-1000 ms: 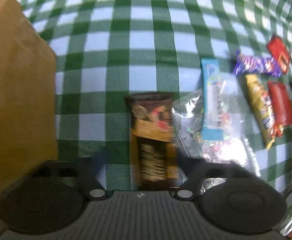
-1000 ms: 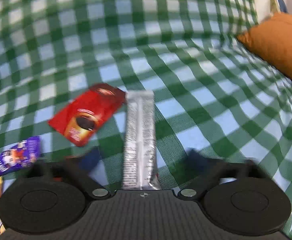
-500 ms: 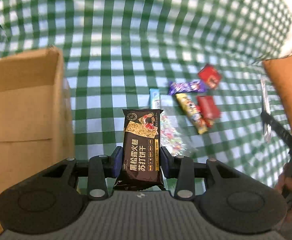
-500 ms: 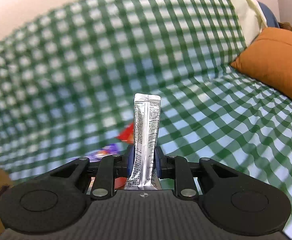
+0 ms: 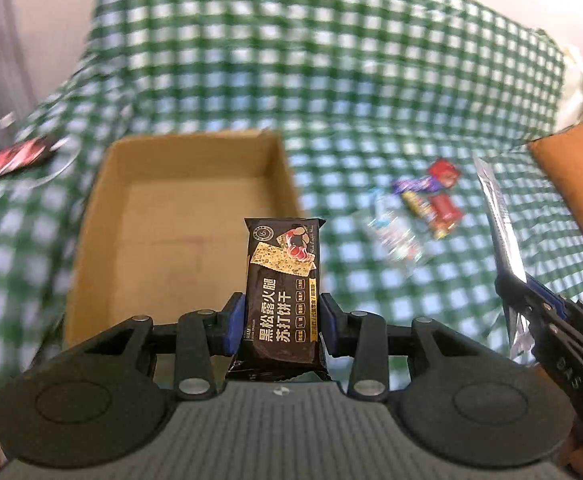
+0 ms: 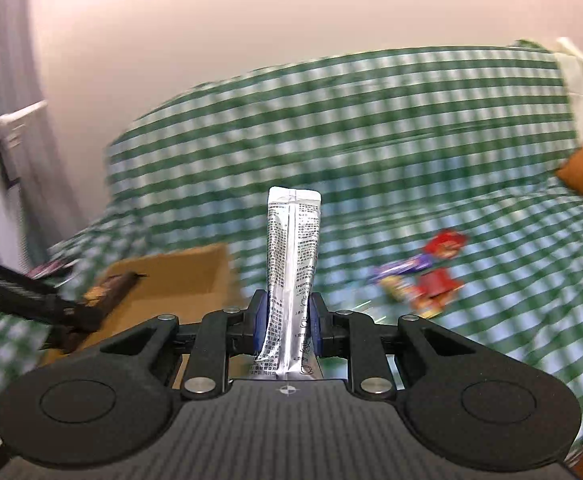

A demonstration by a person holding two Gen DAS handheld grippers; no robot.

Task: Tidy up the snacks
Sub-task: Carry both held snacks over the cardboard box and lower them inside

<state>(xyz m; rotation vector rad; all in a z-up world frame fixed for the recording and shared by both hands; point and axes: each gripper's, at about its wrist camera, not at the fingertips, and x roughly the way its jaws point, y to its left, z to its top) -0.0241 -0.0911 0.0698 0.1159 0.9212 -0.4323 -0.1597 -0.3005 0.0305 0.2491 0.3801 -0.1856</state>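
Left wrist view: left gripper (image 5: 281,322) pinches a dark cracker pack (image 5: 282,292) upright between its blue pads, above the near edge of an open cardboard box (image 5: 91,216) on the green checked cloth (image 5: 331,80). Loose snacks (image 5: 427,200) lie well right of the box. Right wrist view: right gripper (image 6: 287,326) clamps a silver sachet (image 6: 291,264) upright; box (image 6: 179,276) sits lower left, snacks (image 6: 423,276) to the right.
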